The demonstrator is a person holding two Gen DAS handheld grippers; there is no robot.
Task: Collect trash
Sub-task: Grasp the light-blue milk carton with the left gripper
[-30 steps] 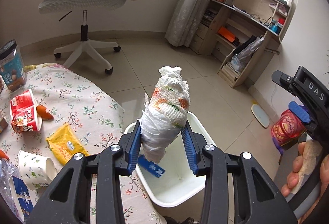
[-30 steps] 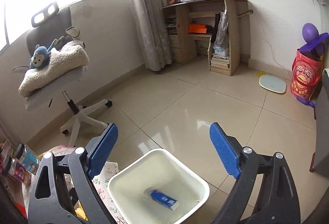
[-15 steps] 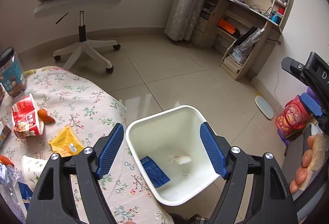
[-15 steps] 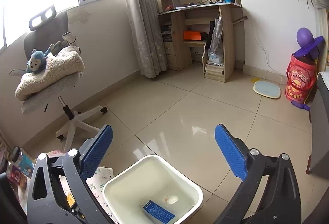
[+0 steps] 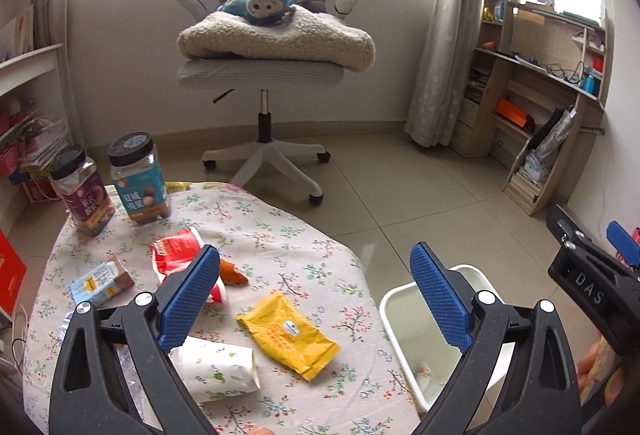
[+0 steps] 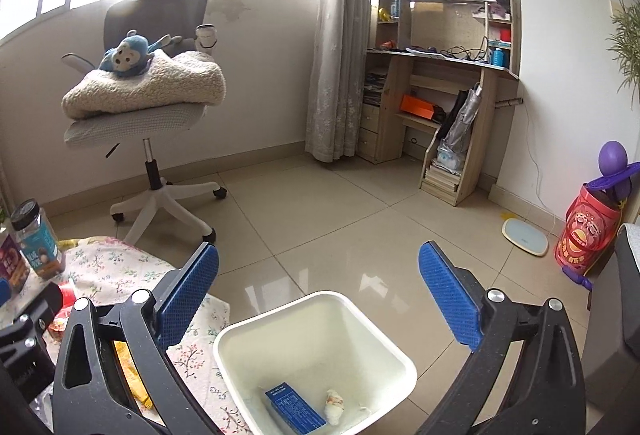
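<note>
A grey office chair [image 5: 260,75] stands on the tiled floor [image 6: 320,219], with a folded cream blanket [image 5: 280,39] on its seat and a blue monkey plush [image 5: 262,3] on top. A curtain [image 6: 340,35] hangs beside a wooden shelf unit [image 6: 444,83]. A red toy bucket [image 6: 586,235] stands near the wall.

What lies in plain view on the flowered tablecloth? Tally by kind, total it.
Clear plastic jars with dark lids: 2
Red-and-white snack wrapper: 1
Yellow foil packet: 1
White paper cup: 1
Blue-and-brown carton: 1
Orange scrap: 1
Total: 7
</note>
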